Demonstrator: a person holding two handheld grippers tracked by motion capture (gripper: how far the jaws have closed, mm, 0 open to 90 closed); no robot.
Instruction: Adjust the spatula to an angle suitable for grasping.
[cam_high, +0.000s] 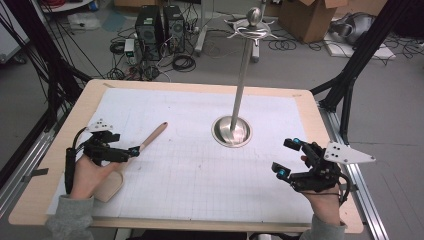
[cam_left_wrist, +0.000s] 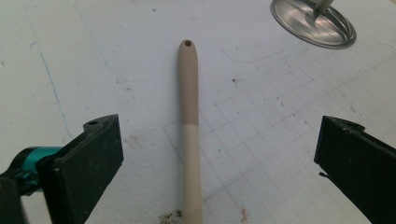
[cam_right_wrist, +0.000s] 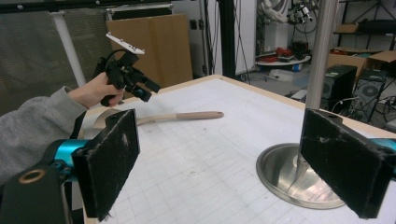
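Two grippers are over a white gridded mat (cam_high: 200, 165) on a wooden table (cam_high: 80, 107), with a wooden spatula (cam_high: 150, 137) lying at the mat's left side. Taking the metal stand (cam_high: 231, 131) near the mat's middle as the landmark, the spatula lies well to its left, flat on the mat, its slim handle end with a small hole aimed up toward the stand's side and its broad blade nearer the table's front edge, partly under the person's left hand.

The left gripper (cam_high: 131, 151) hovers just over the handle, left of the stand. In the left gripper view its two black jaws stand wide apart on either side of the spatula handle (cam_left_wrist: 190, 121), neither pad touching it.

The right gripper (cam_high: 287, 157) sits to the right of the stand, well apart from the spatula, nearer the table's front edge. Its jaws are spread too, with nothing between them; in the right gripper view the stand's round base (cam_right_wrist: 285, 179) shows between them, farther off, and the left gripper (cam_right_wrist: 147, 91) hangs above the spatula (cam_right_wrist: 187, 115) beyond.
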